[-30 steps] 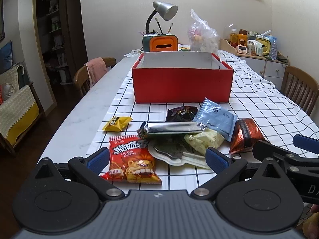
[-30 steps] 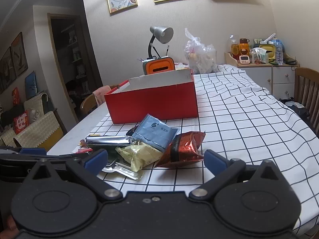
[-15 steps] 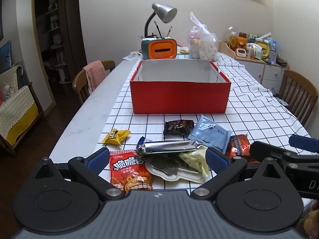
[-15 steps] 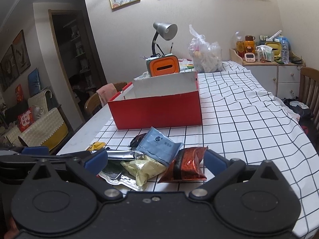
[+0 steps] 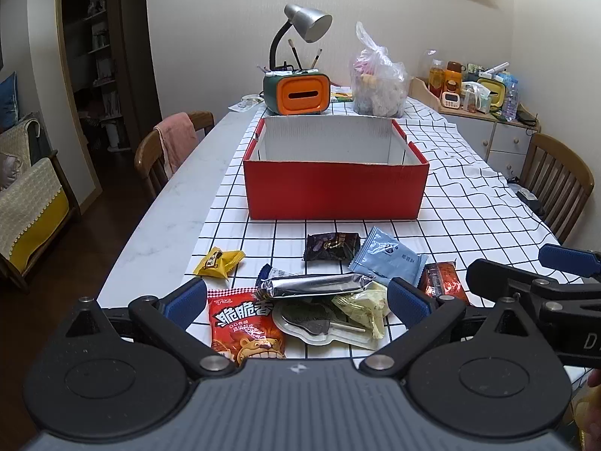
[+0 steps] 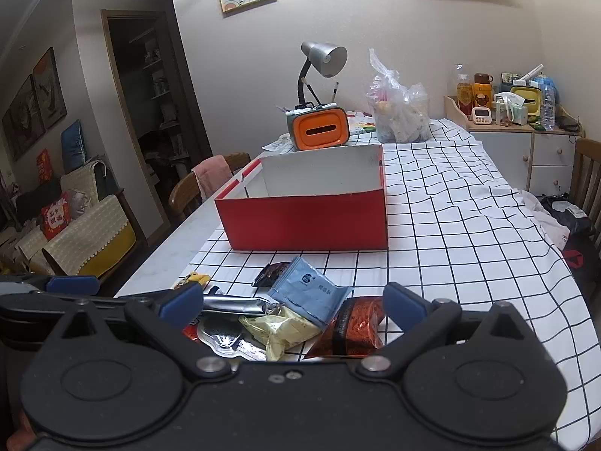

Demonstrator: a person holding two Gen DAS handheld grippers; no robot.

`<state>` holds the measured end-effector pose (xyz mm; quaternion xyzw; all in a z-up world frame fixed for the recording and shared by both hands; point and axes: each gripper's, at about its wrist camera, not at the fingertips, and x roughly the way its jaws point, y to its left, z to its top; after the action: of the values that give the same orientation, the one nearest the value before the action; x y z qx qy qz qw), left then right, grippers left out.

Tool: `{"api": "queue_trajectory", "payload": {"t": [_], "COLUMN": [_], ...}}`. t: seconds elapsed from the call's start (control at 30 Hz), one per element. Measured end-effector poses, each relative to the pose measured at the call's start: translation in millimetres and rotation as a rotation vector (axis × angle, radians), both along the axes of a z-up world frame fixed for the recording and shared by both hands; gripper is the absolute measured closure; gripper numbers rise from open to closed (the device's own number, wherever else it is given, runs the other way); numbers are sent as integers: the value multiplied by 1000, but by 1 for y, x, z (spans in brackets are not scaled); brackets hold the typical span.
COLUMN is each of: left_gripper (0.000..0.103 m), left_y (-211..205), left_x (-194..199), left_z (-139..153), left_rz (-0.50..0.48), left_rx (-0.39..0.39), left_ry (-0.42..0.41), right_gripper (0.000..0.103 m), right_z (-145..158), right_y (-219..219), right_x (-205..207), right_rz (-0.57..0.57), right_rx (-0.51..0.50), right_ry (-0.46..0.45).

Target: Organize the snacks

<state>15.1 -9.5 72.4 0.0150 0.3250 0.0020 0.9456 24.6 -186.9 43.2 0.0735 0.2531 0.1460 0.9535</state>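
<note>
An open red box (image 5: 334, 191) (image 6: 308, 218) with a white inside stands on the checked tablecloth. In front of it lies a pile of snack packets: a red chips bag (image 5: 244, 325), a silver bar (image 5: 315, 285), a light blue sachet (image 5: 388, 259) (image 6: 310, 289), a dark packet (image 5: 330, 246), a yellow packet (image 5: 218, 261), a pale yellow packet (image 6: 280, 332) and a red foil packet (image 6: 357, 327). My left gripper (image 5: 296, 300) is open above the near side of the pile. My right gripper (image 6: 293, 306) is open beside it, on the right.
Behind the box stand an orange tissue holder (image 5: 298, 94), a grey desk lamp (image 5: 306, 26) and a clear plastic bag (image 5: 377, 82). Wooden chairs stand at the left (image 5: 165, 150) and right (image 5: 559, 180). A sideboard (image 6: 526, 150) with bottles is at the back right.
Both grippers have risen and drawn back from the pile, so the box's inside and the packets show from higher up. Nothing was grasped.
</note>
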Motion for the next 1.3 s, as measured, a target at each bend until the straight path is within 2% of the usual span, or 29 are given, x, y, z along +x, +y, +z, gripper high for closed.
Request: {"api": "queue_trajectory", "payload": {"t": [1.1,1.3], "left_gripper": [0,0], "left_y": [6,21], "left_x": [7,18], "left_z": [-3,-7], "left_rz": [-11,23], "left_rx": [-31,-46], "left_ry": [34,51], "right_gripper": [1,1], "right_z": [1,2], "right_y": [2,-4], "right_x": [6,13], "right_rz": [24,23], "right_rx": [-25,-18], "right_ry": [27,27]}}
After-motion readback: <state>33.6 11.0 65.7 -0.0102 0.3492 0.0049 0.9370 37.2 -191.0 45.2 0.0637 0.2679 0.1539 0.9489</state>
